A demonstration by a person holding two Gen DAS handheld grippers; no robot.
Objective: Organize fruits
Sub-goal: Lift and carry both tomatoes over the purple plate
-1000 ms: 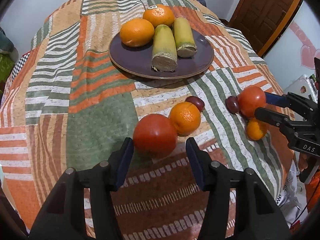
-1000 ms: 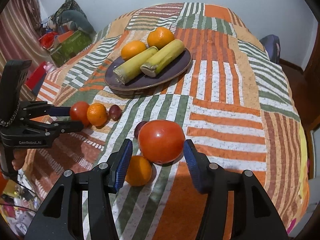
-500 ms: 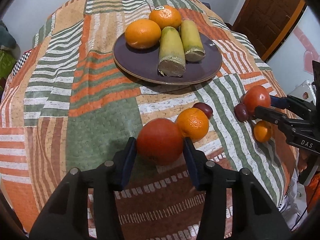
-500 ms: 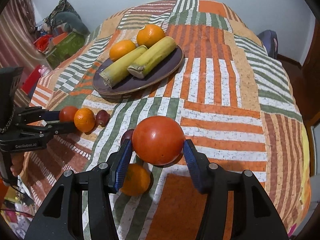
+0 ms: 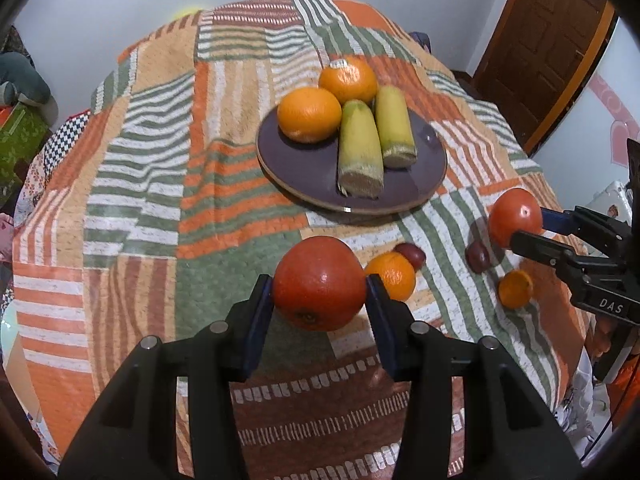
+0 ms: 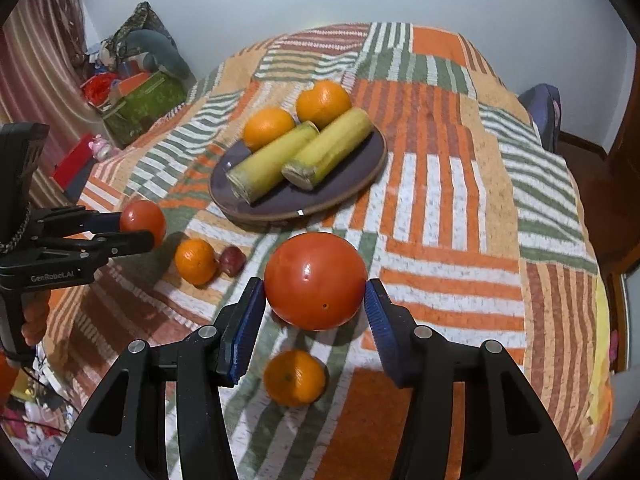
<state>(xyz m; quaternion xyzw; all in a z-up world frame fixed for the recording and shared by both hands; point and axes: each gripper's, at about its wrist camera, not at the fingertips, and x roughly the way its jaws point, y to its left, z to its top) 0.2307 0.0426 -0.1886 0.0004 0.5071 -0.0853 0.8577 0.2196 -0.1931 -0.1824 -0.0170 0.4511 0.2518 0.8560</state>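
In the left wrist view, the left gripper [image 5: 320, 292] fills the bottom centre of the frame, its blue-padded jaws closed partway against the sides of a red tomato [image 5: 318, 282] that hangs above the patchwork tablecloth [image 5: 132, 184]. Just right of that tomato, on the cloth, lie a small orange [image 5: 392, 274] and behind it a dark red plum-like fruit [image 5: 412, 254], the two touching or nearly so. At the upper centre sits a dark purple plate [image 5: 424, 176] carrying two large oranges [image 5: 309, 114] at its far left and two cut sugarcane pieces [image 5: 359, 154] side by side, cut ends toward the camera. At the right edge of the frame the right gripper [image 5: 520, 222] enters from the side, clamped on a second tomato [image 5: 515, 216]; below it on the cloth lie another dark red fruit [image 5: 478, 256] and another small orange [image 5: 515, 288]. In the right wrist view, the right gripper [image 6: 316, 300] occupies the bottom centre, its jaws pressed on the second tomato [image 6: 315, 280], lifted over the cloth [image 6: 448, 200], with the small orange [image 6: 294, 378] directly beneath it in the frame. The plate [image 6: 360, 176] lies at upper centre. At middle left the left gripper [image 6: 138, 228] holds the first tomato [image 6: 143, 218]; whether that tomato clears the cloth is hard to judge here. A wooden door [image 5: 548, 40] shows at upper right of the left view.
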